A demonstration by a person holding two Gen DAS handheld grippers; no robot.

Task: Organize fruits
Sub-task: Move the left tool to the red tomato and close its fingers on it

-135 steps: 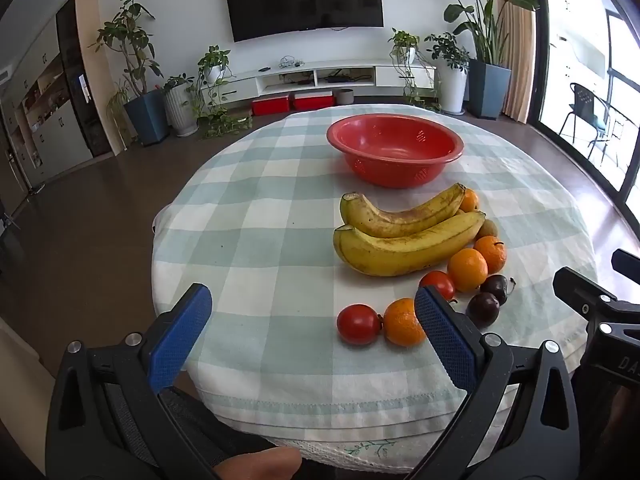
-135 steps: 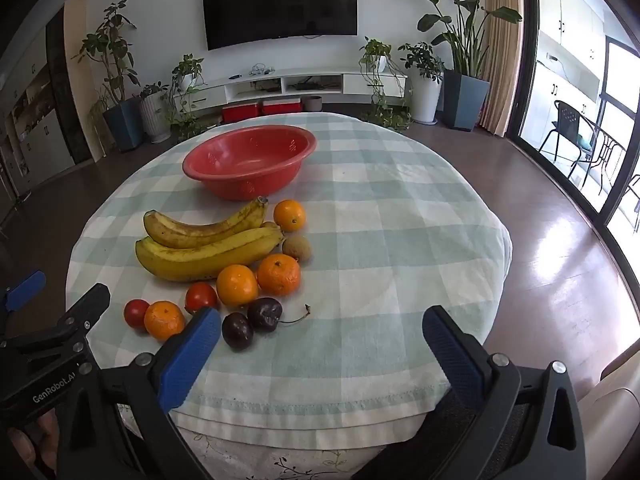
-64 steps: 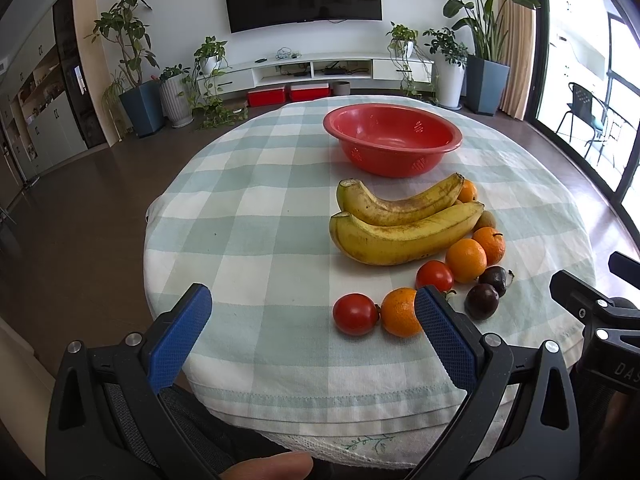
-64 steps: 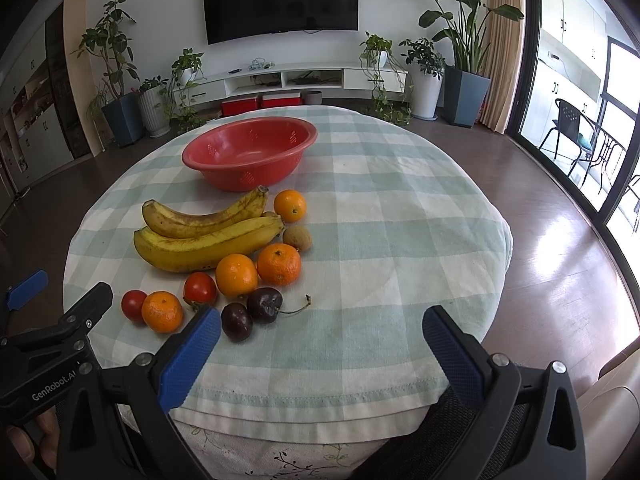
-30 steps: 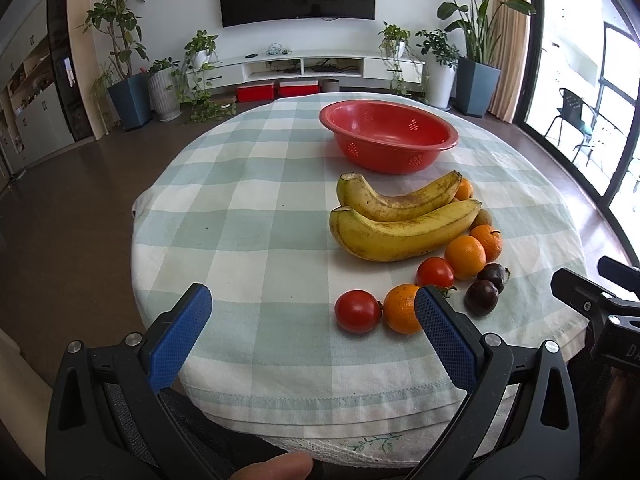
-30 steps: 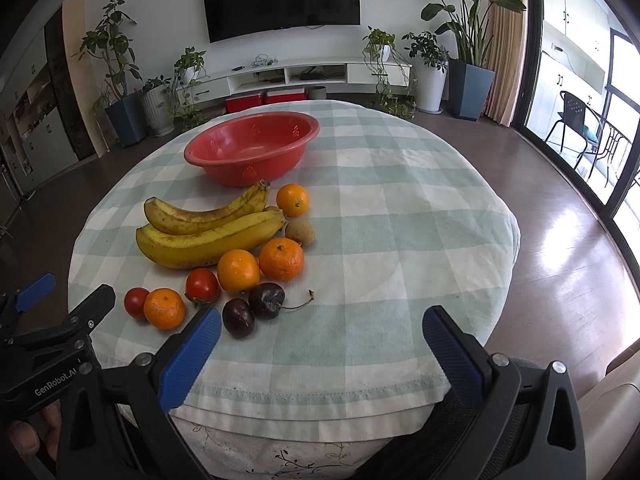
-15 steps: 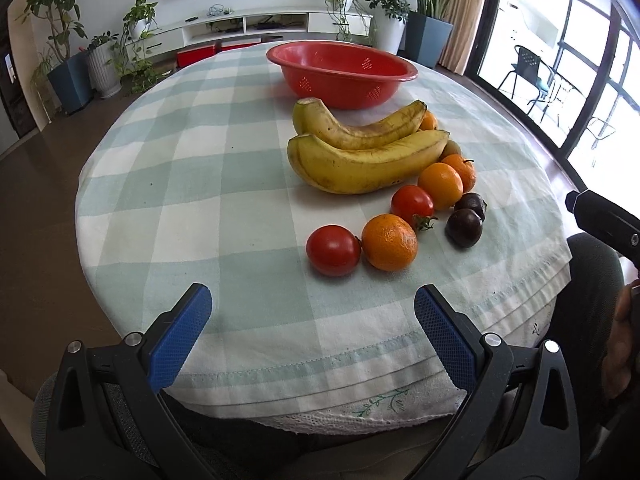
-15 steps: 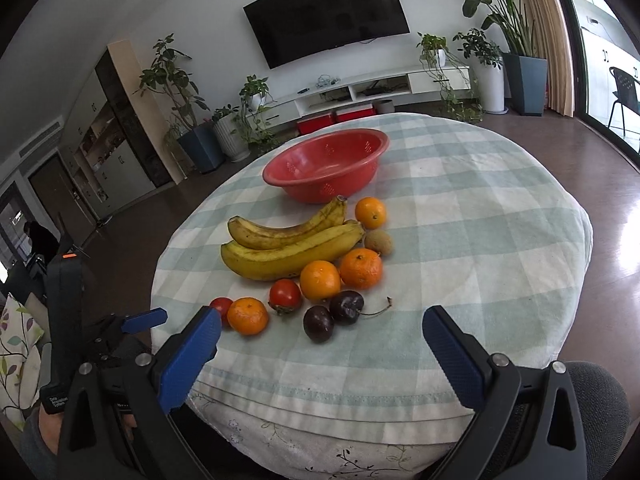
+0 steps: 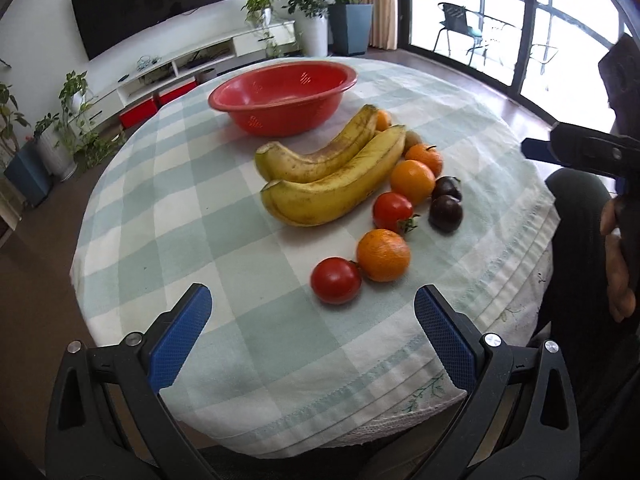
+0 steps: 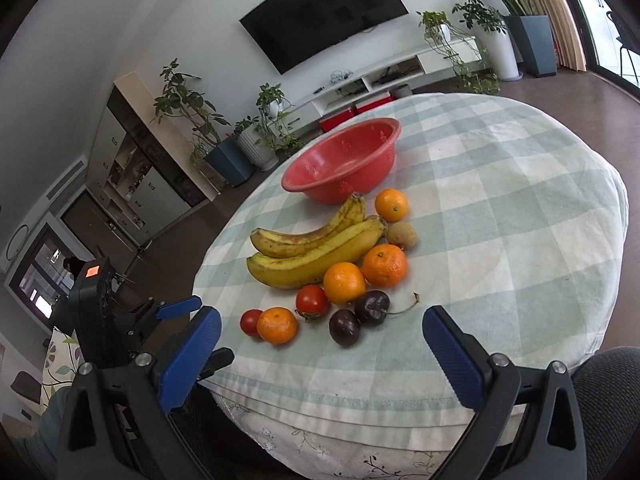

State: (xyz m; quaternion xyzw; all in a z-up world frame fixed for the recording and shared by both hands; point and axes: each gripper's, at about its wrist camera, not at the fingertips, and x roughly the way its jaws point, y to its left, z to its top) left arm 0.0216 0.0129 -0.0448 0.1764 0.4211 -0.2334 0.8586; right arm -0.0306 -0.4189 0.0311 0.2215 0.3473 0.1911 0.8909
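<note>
Change: swung in lower over the fruit since a second ago; nothing lifted.
Left tool (image 9: 312,334): fingers apart, empty, short of the tomato (image 9: 336,280).
Right tool (image 10: 318,354): fingers apart, empty.
Bananas (image 9: 334,178): mid-tabletop (image 9: 168,184), long axis 7-to-1 o'clock, tips toward red bowl (image 9: 282,96).
Advice: probably straddle tomato squarely, close gently.

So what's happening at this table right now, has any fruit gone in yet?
Not yet. The red bowl looks empty, and the bananas, oranges, tomatoes and dark cherries lie loose on the checked tablecloth. A person holds the left gripper and right gripper open at the near edge, touching nothing.
</note>
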